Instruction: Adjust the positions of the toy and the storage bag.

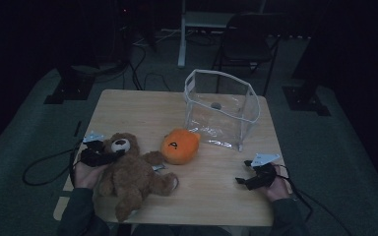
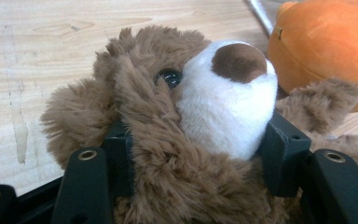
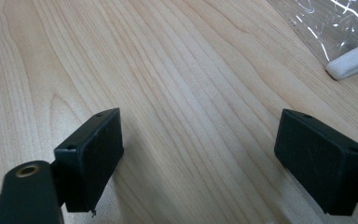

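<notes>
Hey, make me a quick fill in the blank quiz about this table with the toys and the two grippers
1. The left gripper is shut on the brown plush teddy bear's ____.
2. The right gripper is ____, over bare wooden table.
3. The round plush toy beside the bear is ____.
4. The clear plastic bag stands ____.

Missing: head; open; orange; upright

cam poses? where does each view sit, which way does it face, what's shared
High view: above the person's side, facing forward and down on the table; forearms, left tongs, right tongs.
Left gripper view: on the left tongs, facing the bear; its jaws clamp the head.
Right gripper view: on the right tongs, facing bare wood; jaws apart.
Shared: bear, orange toy.
</notes>
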Motion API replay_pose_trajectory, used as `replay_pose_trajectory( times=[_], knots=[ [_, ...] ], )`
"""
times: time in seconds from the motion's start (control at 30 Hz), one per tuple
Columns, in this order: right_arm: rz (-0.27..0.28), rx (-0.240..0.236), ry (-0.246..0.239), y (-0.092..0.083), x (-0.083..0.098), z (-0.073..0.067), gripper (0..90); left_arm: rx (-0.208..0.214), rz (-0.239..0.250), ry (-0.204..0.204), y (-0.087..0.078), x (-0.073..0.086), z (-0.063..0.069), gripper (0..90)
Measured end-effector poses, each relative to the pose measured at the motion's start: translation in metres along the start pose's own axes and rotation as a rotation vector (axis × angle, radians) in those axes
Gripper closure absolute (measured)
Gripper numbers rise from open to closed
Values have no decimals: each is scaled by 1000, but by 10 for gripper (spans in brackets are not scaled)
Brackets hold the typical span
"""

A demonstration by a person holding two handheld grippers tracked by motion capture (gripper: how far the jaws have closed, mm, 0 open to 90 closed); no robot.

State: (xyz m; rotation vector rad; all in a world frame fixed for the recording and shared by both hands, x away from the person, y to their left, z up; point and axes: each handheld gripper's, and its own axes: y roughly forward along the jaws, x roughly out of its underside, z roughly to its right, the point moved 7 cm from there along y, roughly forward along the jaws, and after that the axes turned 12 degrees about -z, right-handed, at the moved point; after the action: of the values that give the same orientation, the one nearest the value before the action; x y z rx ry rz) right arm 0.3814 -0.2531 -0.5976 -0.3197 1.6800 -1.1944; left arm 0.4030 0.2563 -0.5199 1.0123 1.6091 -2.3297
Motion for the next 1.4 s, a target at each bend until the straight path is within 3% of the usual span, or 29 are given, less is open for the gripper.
replay_pose_trajectory(
  times=[0.37,0.63,0.87,1.13,1.27,1.33,1.4],
  knots=[
    [0,0,0,0,0,0,147,79,59,72,-8,-23,-18,416],
    [0,0,0,0,0,0,147,54,112,124,-11,-48,-39,412],
    [0,0,0,0,0,0,147,31,86,155,-1,-76,-55,399],
    [0,0,0,0,0,0,147,44,60,149,25,-96,-54,367],
    [0,0,0,0,0,0,147,64,74,152,35,-104,-49,343],
    [0,0,0,0,0,0,147,62,72,122,38,-106,-50,299],
    [0,0,0,0,0,0,147,89,115,60,35,-109,-52,285]
  ],
)
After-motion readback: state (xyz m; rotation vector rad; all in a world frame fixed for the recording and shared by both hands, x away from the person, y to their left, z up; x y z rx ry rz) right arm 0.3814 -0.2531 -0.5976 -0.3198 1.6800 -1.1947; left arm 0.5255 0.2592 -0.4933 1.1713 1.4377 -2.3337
